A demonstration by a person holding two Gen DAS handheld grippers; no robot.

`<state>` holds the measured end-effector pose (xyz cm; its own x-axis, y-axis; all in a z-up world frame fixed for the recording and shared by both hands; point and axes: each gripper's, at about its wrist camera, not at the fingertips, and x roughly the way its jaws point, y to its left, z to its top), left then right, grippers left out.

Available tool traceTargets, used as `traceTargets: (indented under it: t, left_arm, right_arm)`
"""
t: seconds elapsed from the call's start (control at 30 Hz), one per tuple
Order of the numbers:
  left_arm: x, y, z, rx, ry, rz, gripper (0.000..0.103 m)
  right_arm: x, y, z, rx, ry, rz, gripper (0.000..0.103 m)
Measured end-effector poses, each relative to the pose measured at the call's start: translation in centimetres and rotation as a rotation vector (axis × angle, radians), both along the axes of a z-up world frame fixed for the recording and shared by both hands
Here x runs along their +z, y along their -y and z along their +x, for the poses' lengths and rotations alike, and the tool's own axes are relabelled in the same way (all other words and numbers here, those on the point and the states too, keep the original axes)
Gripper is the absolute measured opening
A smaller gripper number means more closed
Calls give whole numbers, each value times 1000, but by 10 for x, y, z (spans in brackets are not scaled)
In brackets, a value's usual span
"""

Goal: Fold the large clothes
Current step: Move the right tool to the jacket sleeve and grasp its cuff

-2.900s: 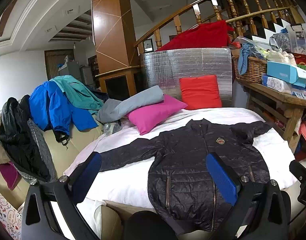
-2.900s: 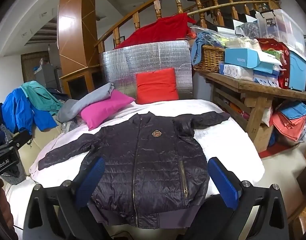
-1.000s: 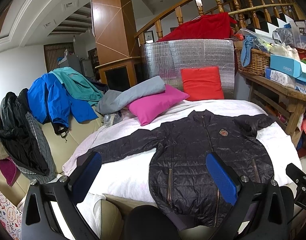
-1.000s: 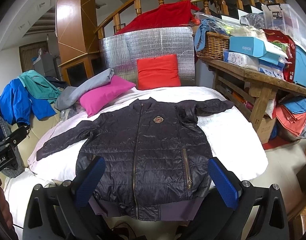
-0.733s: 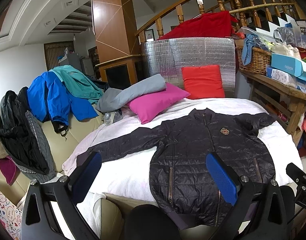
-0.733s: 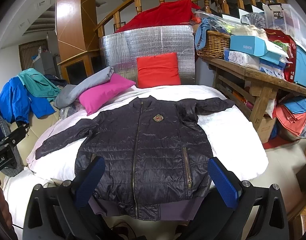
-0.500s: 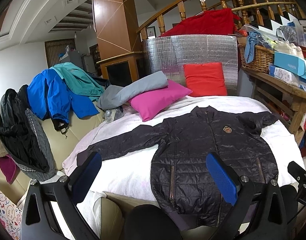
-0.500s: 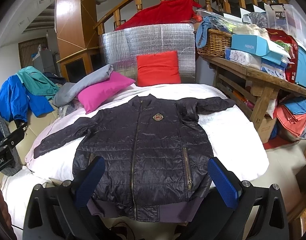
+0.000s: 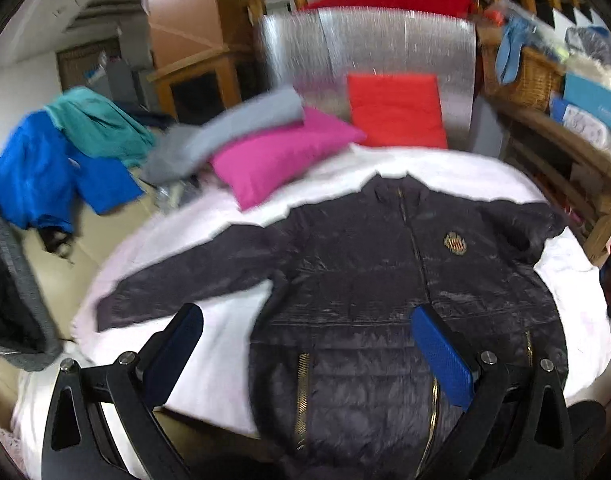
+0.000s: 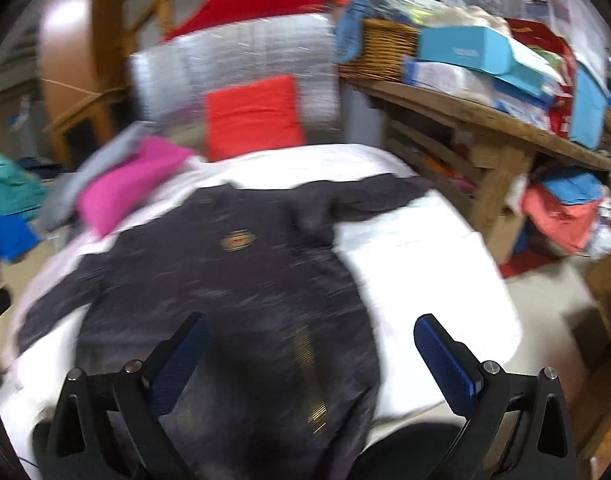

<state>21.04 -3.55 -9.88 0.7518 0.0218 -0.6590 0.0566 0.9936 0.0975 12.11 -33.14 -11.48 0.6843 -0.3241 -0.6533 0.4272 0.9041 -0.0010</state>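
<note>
Fingers (image 9: 441, 352) of left gripper (image 9: 305, 346) spread wide, nothing between them; right gripper (image 10: 311, 354) likewise spread and empty. Both poised above the near hem, apart from the cloth. Dark quilted jacket (image 9: 385, 280) laid flat, front up and zipped, on white-covered bed (image 9: 445, 168), collar toward the far end, hem hanging slightly over the near edge. One sleeve (image 9: 177, 280) stretched out straight to the left side; other sleeve (image 10: 369, 196) angled out to the right, somewhat bunched at the shoulder. Spread-out layout judged deliberate, giving clear access to sleeves and side seams. No fold yet made; task judged at its start. Pink pillow (image 9: 281, 152) and red cushion (image 9: 397, 110) set at the head, clear of the garment. Right view heavily blurred; fine detail there not readable.
</note>
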Motion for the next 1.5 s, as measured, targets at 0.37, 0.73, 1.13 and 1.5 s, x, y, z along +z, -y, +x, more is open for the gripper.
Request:
traceTargets:
  t: [0.37,0.73,1.13,1.5]
  left_arm:
    - [-65,59,116,5,-98,76,103]
    - [-97,92,179,-11,-133,89,103]
    - [-137,76,205,-29,-239,26,103]
    - [-142,62,212,-5,-249,-3,103]
  right_arm:
    - [-33,76,105,-154,-48,-15,103]
    - [-63,137,190,-232,-25,38,103]
    - [-161,276,248,-195,95,819,103]
    - [-187,300,267,-222,198,957,16]
